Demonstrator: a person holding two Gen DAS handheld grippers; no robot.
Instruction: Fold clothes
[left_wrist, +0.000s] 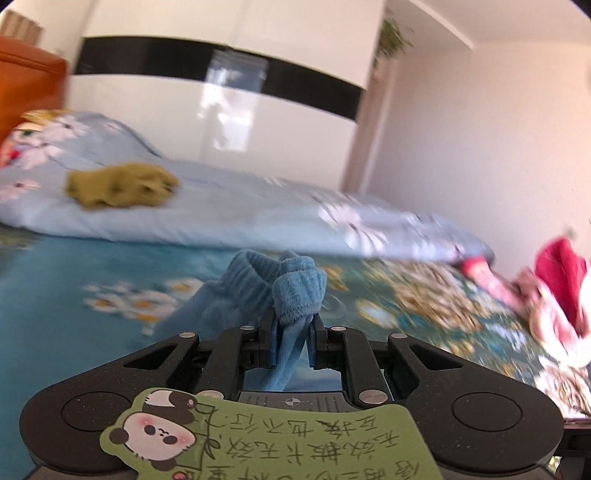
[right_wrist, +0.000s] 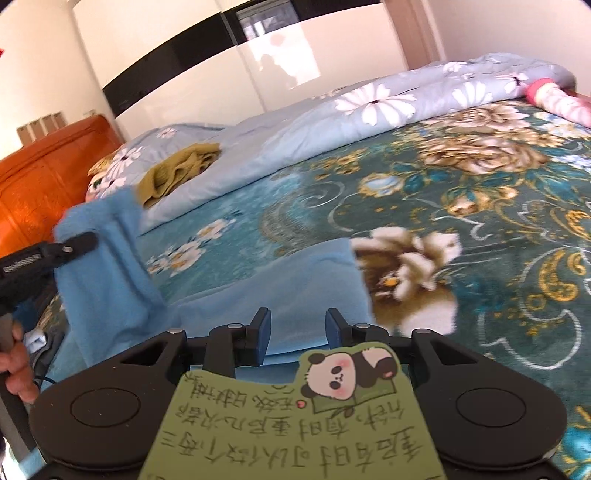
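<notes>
Left gripper (left_wrist: 291, 328): clamped on a bunched fold of the blue fleece garment (left_wrist: 288, 288); the cloth is pinched between both pads and a strip hangs down behind them.
Right gripper (right_wrist: 297, 332): jaws held apart, nothing pressed between the pads; the blue cloth is seen just beyond and below the fingertips.
Blue fleece garment (right_wrist: 295, 288): partly lifted at the left of the right wrist view, where one end is held up by the left gripper (right_wrist: 79, 242); the rest is spread flat on the near part of the bed.
Bedspread (right_wrist: 461, 221): teal, patterned with gold and cream flowers, covering the near side of the bed.
Quilt (left_wrist: 229, 206): pale blue with white flowers, lying along the far side of the bed.
Olive garment (left_wrist: 122, 186): crumpled on the quilt, far left, well apart from the blue one.
Pink and red clothing (left_wrist: 554, 284): heaped at the right edge of the bed.
Headboard (right_wrist: 44, 173): orange wood, far left.
Wardrobe (left_wrist: 221, 92): glossy white with a black band, behind the bed.
Hand (right_wrist: 16, 373): seen at the left edge, gripping the left tool's handle.
</notes>
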